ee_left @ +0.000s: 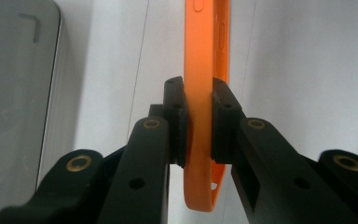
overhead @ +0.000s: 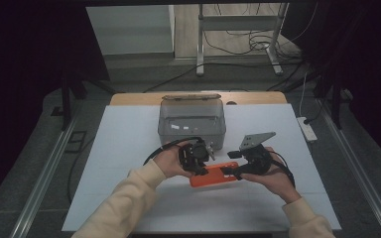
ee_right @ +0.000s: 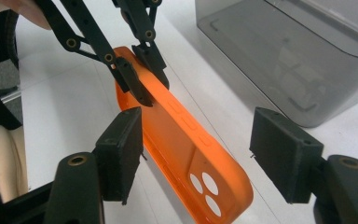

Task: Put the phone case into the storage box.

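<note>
An orange phone case [overhead: 213, 176] is held edge-up just above the white tabletop [overhead: 124, 163]. My left gripper [overhead: 199, 167] is shut on one long wall of the case [ee_left: 200, 56], with its pads pressing both sides near the plain end. In the right gripper view the left gripper [ee_right: 142, 79] clamps the far end of the case [ee_right: 186, 135]. My right gripper [overhead: 232, 171] is open, and its jaws straddle the end with the camera holes. Its right pad [ee_right: 284, 158] stands clear of the case.
A grey translucent box [overhead: 192, 121] with a hinged lid stands just behind the hands, close to the left gripper [ee_left: 14, 93]. A wooden strip [overhead: 139, 99] runs along the far table edge. A white power strip [overhead: 307, 130] lies on the floor at the right.
</note>
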Demonstrator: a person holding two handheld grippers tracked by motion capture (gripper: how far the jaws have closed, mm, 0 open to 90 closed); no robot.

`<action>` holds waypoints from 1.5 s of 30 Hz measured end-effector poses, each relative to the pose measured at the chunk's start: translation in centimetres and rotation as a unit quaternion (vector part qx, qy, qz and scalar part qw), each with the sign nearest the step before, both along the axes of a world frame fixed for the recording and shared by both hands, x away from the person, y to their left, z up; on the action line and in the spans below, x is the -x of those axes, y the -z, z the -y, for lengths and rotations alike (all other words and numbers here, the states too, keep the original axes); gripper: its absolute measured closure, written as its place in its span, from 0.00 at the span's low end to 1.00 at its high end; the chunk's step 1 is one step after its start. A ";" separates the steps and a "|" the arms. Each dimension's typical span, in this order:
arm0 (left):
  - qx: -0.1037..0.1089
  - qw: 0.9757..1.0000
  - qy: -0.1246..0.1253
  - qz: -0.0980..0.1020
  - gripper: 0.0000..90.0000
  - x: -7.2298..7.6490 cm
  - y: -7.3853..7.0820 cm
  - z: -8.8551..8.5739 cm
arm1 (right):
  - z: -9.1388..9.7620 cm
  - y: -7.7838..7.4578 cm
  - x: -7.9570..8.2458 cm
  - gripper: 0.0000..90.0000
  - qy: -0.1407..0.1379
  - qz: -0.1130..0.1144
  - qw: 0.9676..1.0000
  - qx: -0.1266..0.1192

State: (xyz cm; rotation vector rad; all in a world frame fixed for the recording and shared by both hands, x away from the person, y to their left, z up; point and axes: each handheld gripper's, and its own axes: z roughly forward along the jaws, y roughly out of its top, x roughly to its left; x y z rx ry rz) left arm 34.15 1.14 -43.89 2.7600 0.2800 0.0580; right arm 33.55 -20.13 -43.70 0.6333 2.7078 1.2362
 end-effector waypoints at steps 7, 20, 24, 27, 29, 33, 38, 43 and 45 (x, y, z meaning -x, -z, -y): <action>-0.004 1.000 0.005 -0.003 0.88 -0.1 -0.2 0.3 | -0.8 -0.4 -0.3 0.40 -0.023 -0.005 0.999 0.029; 0.000 1.000 0.010 -0.004 0.88 -0.4 -0.3 0.3 | -2.6 -0.4 -1.8 0.49 -0.066 -0.038 0.992 0.097; -0.001 1.000 0.015 -0.005 0.88 -0.4 -0.4 0.3 | -3.3 -0.1 -2.0 0.51 -0.076 -0.043 0.989 0.121; 0.000 1.000 0.014 -0.005 0.88 -0.3 -0.5 0.4 | -3.7 0.1 -2.3 0.56 -0.083 -0.051 0.986 0.135; 0.001 1.000 0.015 -0.006 0.88 -0.3 -0.5 0.4 | -3.9 0.3 -2.3 0.60 -0.090 -0.054 0.985 0.140; 0.000 1.000 0.020 -0.007 0.88 -0.3 -0.5 0.4 | -4.2 0.6 -2.4 0.67 -0.098 -0.062 0.982 0.151; 0.005 1.000 0.024 -0.010 0.88 -0.1 -0.5 0.4 | -4.1 0.8 -2.5 0.75 -0.102 -0.077 0.980 0.154; 0.009 1.000 0.024 -0.010 0.86 -0.4 -0.6 0.2 | -4.0 0.8 -2.5 0.81 -0.111 -0.087 0.979 0.146; 0.018 1.000 0.021 -0.008 0.85 -0.5 -0.7 0.0 | -3.9 0.7 -2.4 0.83 -0.117 -0.084 0.980 0.139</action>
